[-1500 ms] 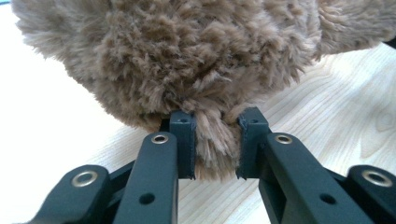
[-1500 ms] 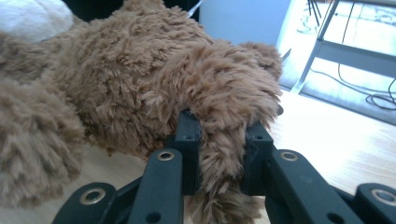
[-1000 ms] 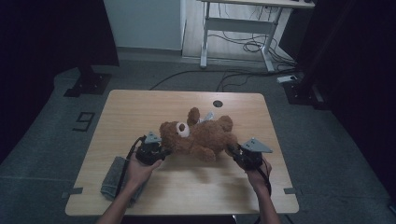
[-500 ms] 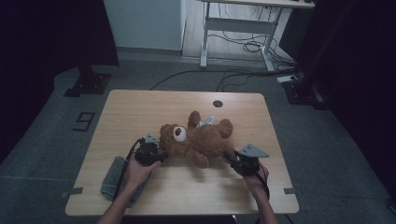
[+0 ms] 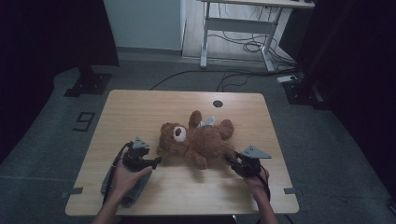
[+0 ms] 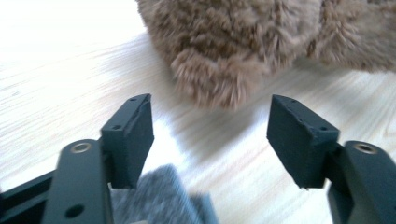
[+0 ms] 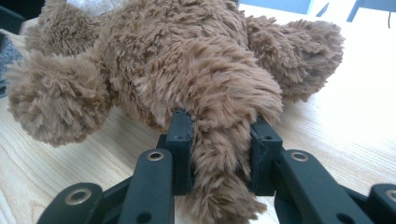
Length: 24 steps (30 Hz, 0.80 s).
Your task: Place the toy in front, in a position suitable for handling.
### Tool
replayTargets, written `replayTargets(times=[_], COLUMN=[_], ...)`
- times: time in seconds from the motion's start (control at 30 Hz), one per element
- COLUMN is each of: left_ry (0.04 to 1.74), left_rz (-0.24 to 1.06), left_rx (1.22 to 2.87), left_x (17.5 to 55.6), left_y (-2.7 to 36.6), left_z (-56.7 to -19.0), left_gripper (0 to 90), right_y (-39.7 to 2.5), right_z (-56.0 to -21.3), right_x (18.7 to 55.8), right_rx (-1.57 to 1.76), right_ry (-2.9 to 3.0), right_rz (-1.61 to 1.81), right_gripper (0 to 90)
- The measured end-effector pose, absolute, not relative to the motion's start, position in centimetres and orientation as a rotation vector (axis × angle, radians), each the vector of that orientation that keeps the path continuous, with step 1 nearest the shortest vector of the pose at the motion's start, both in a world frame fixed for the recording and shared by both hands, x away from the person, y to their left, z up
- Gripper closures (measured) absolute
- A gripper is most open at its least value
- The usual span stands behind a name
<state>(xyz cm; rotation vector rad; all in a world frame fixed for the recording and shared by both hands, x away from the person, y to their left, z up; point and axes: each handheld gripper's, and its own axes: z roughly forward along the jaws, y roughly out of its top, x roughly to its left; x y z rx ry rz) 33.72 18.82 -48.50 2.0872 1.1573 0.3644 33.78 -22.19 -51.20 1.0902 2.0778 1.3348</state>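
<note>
A furry leg of the brown plush teddy bear (image 5: 198, 139), lying mid-worktop (image 5: 140, 109), is pinched by the right gripper (image 7: 219, 154); only fur may be held, so slippage is risked. Beside the bear's head, the left gripper (image 6: 210, 135) jaws are spread. Compared with earlier, the bear is shifted slightly.

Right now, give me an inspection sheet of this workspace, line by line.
Surface: light wooden table, round grommet hole near far edge.
Job's things: brown teddy bear lying on the table.
Clutter: grey cloth under the left forearm; pale crinkled item by the bear.
Grippers: left hand-held gripper open, short of the bear's fur; right hand-held gripper shut on a bear limb.
Cables: black cable trailing from left hand-held gripper; floor cables beyond.
Surroundings: white desk frame, dark curtains, grey floor.
</note>
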Motion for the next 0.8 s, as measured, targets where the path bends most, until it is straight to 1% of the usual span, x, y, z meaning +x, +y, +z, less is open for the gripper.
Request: replayTargets(times=[0.17, 0.23, 0.3, 0.4, 0.5, 0.8], left_ry=[1.129, 1.122, 1.126, 1.130, 1.144, 1.170], left_rz=[0.411, 0.419, 0.427, 0.418, 0.409, 0.437], left_rx=[2.065, 2.063, 2.082, 2.099, 2.080, 2.069], left_x=[31.9, 31.1, 30.5, 30.3, 29.9, 29.0], left_y=[20.3, 20.8, 21.2, 21.5, 22.1, 23.6], left_z=[-48.4, -48.7, -49.1, -49.4, -49.7, -49.7], left_gripper=[29.7, 27.6, 27.0, 24.5, 23.1, 23.3], right_y=[-22.3, -22.3, -22.3, -22.3, -22.4, -22.4], right_z=[-51.2, -51.3, -51.4, -51.5, -51.5, -51.6], right_x=[33.6, 33.6, 33.5, 33.5, 33.5, 33.4], right_rx=[1.099, 1.101, 1.105, 1.109, 1.109, 1.106], right_ry=[2.076, 2.077, 2.077, 2.079, 2.080, 2.086], right_rz=[1.336, 1.338, 1.340, 1.339, 1.339, 1.335], right_gripper=[66.9, 66.7, 66.3, 66.1, 66.0, 65.5])
